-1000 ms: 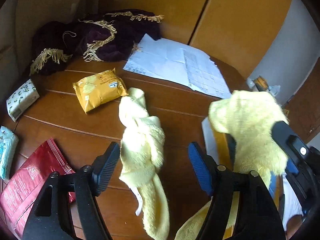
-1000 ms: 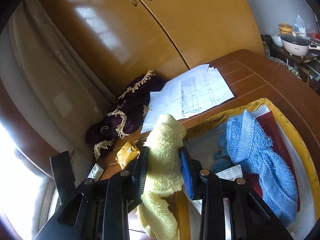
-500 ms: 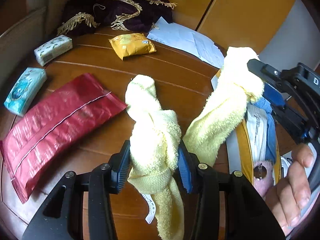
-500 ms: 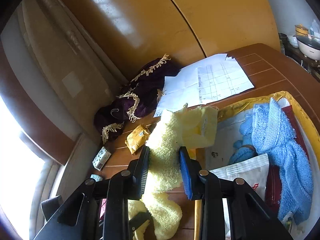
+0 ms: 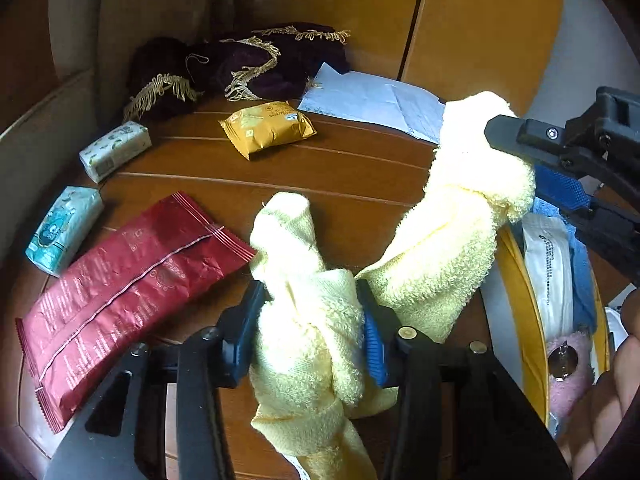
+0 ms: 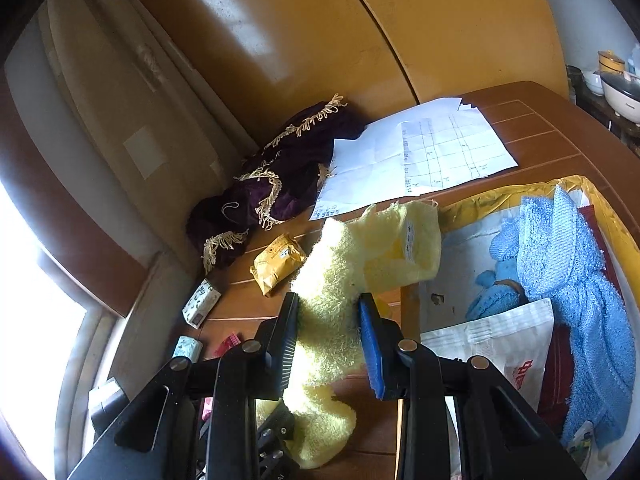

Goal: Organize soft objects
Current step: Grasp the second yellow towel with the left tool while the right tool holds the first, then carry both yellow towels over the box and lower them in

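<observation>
The yellow towel is bunched into a thick rope and held off the desk between both grippers. In the left wrist view its long axis runs from the lower centre up and to the right: one end is pinched low in the frame, the other rises towards the right edge, and a loose twisted tip points up and away from the camera. A further tail hangs down below the left gripper, whose blue-padded jaws are closed tight on the bunched cloth. The right gripper is likewise clamped on the towel; in its own view the cloth stands nearly upright between the jaws, a flap with a small white label folding over to the right at the top.

Just to the right of the towel is a yellow-rimmed tray holding a blue towel and a white packet. A hand shows at the lower right of the left wrist view.

Spread on the desk beyond and left of the towel are a red foil pouch, a yellow snack packet, two tissue packs, white papers, and a dark purple fringed cloth against the wooden cupboard doors.
</observation>
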Available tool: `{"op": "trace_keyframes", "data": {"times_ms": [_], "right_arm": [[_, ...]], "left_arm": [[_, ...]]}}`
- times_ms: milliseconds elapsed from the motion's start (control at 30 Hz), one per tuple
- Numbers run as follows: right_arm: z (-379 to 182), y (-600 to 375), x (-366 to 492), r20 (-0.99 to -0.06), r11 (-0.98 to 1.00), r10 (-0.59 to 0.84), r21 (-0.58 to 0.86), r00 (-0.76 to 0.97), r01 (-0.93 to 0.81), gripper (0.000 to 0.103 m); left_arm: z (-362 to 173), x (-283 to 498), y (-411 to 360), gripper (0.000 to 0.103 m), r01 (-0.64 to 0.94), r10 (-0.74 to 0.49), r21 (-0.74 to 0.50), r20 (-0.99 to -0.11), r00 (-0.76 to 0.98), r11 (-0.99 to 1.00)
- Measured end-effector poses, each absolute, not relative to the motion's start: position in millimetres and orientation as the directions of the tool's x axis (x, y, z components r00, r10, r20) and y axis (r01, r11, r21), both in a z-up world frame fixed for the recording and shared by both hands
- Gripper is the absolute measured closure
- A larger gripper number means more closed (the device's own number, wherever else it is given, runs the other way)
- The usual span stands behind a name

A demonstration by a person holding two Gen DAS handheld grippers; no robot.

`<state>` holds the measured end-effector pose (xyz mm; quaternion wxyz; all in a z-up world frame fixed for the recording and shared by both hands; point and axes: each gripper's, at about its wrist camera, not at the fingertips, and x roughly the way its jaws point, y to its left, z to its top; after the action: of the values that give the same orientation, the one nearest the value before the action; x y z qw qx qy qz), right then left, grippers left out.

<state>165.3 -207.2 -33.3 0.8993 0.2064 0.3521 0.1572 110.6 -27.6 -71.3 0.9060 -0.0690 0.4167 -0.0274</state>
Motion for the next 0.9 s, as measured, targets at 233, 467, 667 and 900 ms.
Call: {"op": "trace_keyframes", "data": {"times_ms": [233,467,667,900], "right_arm": [[-31.7,-204.1,163.0,-0.559,0.868,0.433,0.471,0.707,-0.159,0.072],[-30.1,-201.0,159.8,-0.543,0.861,0.459,0.468,0.704,-0.200,0.072],[-30.8,-198.4,160.5,-0.547,0.863,0.462,0.459,0.698,-0.211,0.072],[-31.5,-197.8,160.6,-0.545,0.863,0.462,0.459,0.700,-0.212,0.072]], "left_arm": [[-63.4,103.6,-10.2,0.062,-0.042,-0.170,-0.272,-0.704,0.690,0.961],[-59.6,100.0,1.5,0.062,-0.064,-0.194,-0.340,-0.671,0.715,0.938],[-58.7,97.8,-1.0,0.062,-0.057,-0.189,-0.330,-0.665,0.723,0.942],[-57.1,95.5,1.4,0.062,-0.063,-0.196,-0.348,-0.657,0.728,0.935]]}}
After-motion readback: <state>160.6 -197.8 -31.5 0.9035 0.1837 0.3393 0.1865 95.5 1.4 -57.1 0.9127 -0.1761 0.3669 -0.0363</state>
